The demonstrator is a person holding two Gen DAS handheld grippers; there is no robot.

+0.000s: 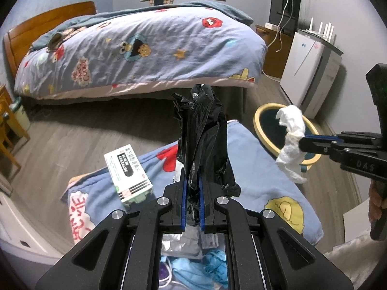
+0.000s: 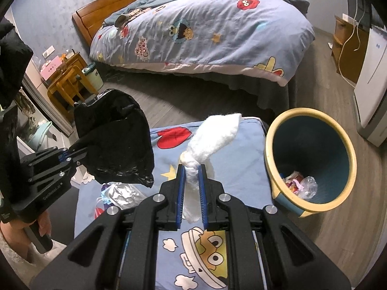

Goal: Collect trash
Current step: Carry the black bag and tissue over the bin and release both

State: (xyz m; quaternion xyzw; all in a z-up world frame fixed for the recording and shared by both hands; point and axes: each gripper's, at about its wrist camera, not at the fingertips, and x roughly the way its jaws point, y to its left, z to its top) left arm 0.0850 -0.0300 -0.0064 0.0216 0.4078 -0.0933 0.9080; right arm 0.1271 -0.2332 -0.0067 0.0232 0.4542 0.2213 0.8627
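Note:
My left gripper (image 1: 192, 181) is shut on a crumpled black plastic bag (image 1: 204, 135), which stands up above its fingers over a blue cartoon-print cushion (image 1: 261, 181). In the right wrist view the same left gripper (image 2: 72, 153) holds that bag (image 2: 116, 137) at the left. My right gripper (image 2: 192, 169) is shut on a white crumpled tissue (image 2: 212, 135); the left wrist view shows the right gripper (image 1: 301, 145) with this tissue (image 1: 291, 140) in front of the bin. A yellow-rimmed blue trash bin (image 2: 348, 159) stands on the floor to the right, with some wrappers inside.
A white and green carton (image 1: 128, 174) lies on the cushion. Blue masks and foil wrappers (image 2: 118, 193) lie at its near side. A bed (image 1: 145, 48) fills the back, a white appliance (image 1: 312, 72) stands right, wooden furniture (image 2: 70, 82) left.

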